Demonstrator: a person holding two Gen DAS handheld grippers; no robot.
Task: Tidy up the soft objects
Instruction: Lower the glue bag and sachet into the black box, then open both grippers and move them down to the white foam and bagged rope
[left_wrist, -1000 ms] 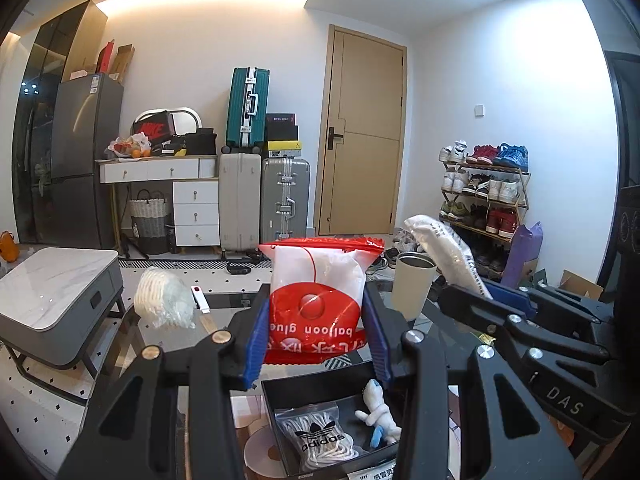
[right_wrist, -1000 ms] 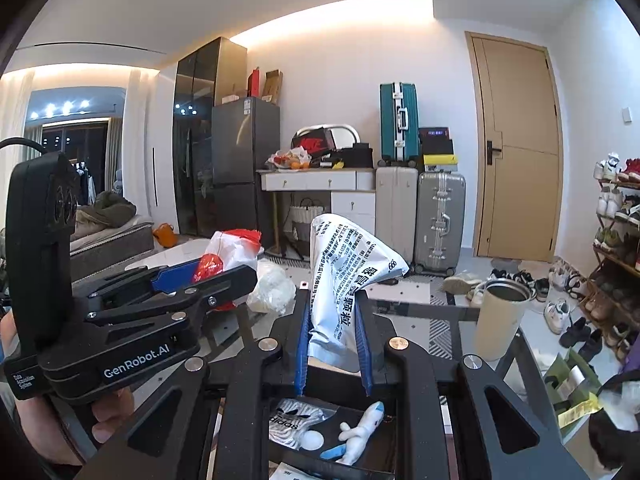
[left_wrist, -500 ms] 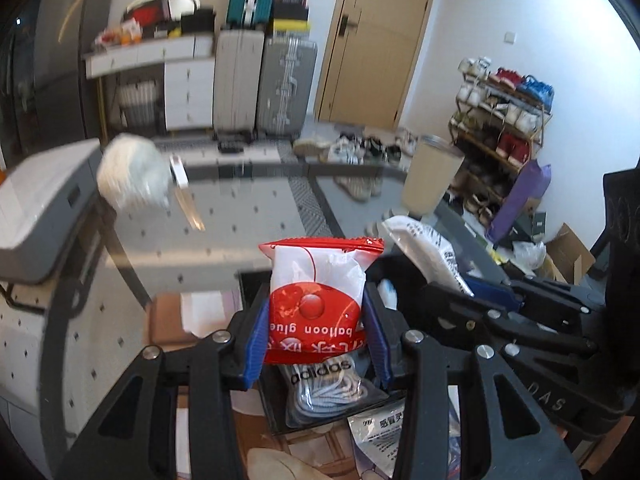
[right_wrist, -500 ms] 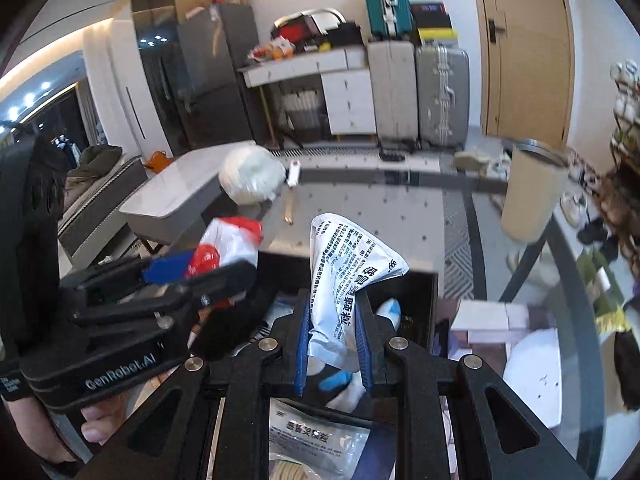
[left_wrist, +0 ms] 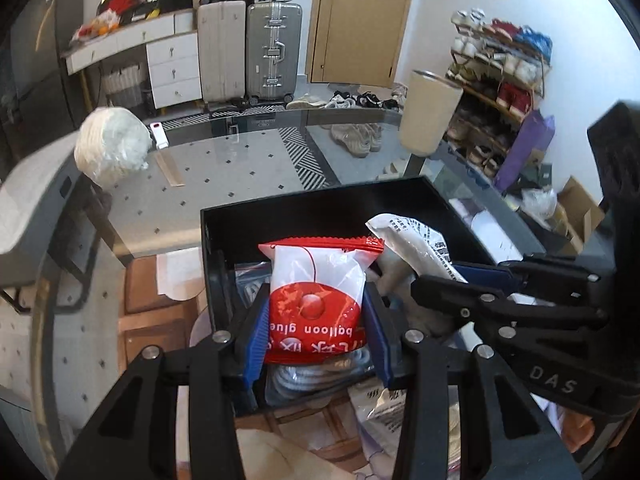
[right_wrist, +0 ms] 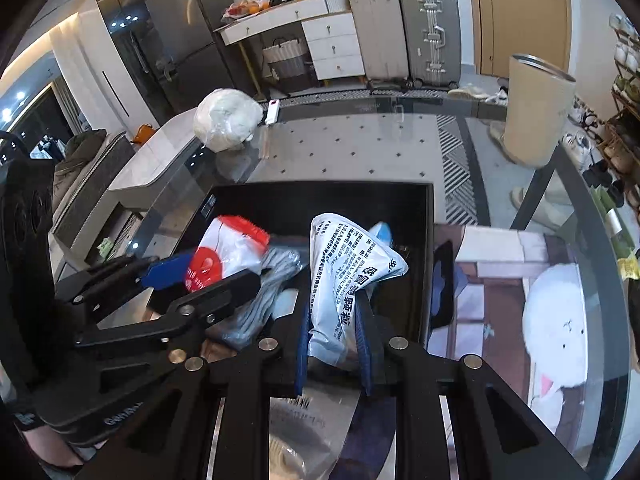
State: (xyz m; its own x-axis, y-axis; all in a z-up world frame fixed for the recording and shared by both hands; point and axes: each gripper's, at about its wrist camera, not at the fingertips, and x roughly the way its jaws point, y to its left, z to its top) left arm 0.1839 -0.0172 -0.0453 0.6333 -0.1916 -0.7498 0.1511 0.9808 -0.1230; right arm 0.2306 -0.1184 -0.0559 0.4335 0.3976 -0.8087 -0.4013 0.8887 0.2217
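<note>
While both hover over black box point(left_wrist: 320, 208), left fingers point(left_wrist: 260, 328) pinch glossy balloon-glue packet point(left_wrist: 316, 300), right fingers point(right_wrist: 362, 336) clamp crinkled printed sachet point(right_wrist: 348, 272)

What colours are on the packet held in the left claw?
Red and white packet, clearest in the left wrist view.

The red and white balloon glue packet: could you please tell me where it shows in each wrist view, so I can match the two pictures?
Left wrist view: the balloon glue packet sits low in the centre, clamped in the left gripper, over the black box.
Right wrist view: the packet lies left of centre, held by that gripper entering from the left.
Shared landmark: the beige tumbler on the glass table.
</note>
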